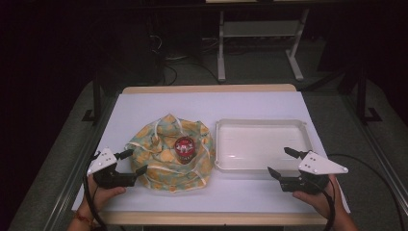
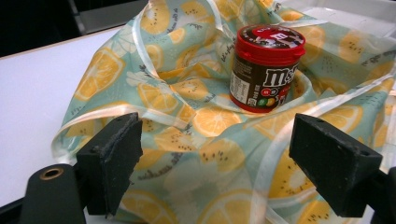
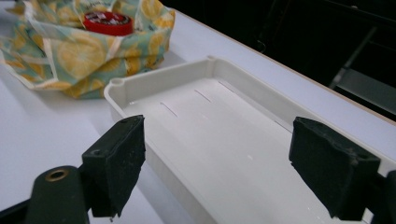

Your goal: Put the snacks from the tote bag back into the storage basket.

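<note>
Cloth (image 1: 166, 154) printed with lemons lies bunched left of the empty white tray (image 1: 262, 144), a red-lidded candy jar (image 1: 184, 148) upright in its folds. Left gripper (image 1: 131, 162) and right gripper (image 1: 285, 163) hold jaws wide apart, empty; best take the jar squarely round its body, clear of fabric.

A jar (image 1: 184, 148) stands on a cloth (image 1: 159, 166), left of the tray (image 1: 262, 124).

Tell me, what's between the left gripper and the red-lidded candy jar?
Crumpled folds of the lemon-print cloth bag, which the red-lidded brown candy jar sits in. The left gripper view shows it past the open jaws of the left gripper.
</note>
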`<state>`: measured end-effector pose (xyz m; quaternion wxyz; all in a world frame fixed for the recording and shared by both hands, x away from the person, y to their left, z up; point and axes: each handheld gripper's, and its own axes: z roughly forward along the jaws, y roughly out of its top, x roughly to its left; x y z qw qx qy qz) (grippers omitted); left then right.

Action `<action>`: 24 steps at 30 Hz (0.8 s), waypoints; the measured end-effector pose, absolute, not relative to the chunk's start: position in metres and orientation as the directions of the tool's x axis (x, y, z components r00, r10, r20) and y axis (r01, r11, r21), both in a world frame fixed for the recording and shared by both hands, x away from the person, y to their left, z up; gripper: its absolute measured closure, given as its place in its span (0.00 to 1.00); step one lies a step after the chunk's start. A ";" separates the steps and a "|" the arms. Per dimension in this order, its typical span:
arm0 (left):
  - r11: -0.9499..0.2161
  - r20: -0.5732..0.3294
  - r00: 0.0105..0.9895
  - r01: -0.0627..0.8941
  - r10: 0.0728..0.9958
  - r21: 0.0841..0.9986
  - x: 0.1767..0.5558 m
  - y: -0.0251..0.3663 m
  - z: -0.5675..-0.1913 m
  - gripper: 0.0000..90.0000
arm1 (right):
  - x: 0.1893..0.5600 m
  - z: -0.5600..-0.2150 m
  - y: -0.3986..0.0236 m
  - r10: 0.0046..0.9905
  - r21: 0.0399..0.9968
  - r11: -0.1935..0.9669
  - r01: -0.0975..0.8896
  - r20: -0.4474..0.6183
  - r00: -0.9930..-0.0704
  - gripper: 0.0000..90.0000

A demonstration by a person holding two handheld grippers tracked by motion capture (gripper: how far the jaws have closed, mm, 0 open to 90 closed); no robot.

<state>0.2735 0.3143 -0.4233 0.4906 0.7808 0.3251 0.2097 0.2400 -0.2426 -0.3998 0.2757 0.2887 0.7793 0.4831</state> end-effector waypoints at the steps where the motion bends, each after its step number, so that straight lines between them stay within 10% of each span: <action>1: -0.315 0.014 0.703 0.301 0.711 0.900 0.274 0.314 -0.424 0.19 | 0.241 -0.401 -0.242 0.712 0.911 0.371 0.180 -0.155 -0.684 0.21; 24: -0.320 0.023 0.705 0.292 0.709 0.901 0.267 0.318 -0.424 0.19 | 0.252 -0.405 -0.232 0.690 0.899 0.381 0.217 -0.121 -0.714 0.22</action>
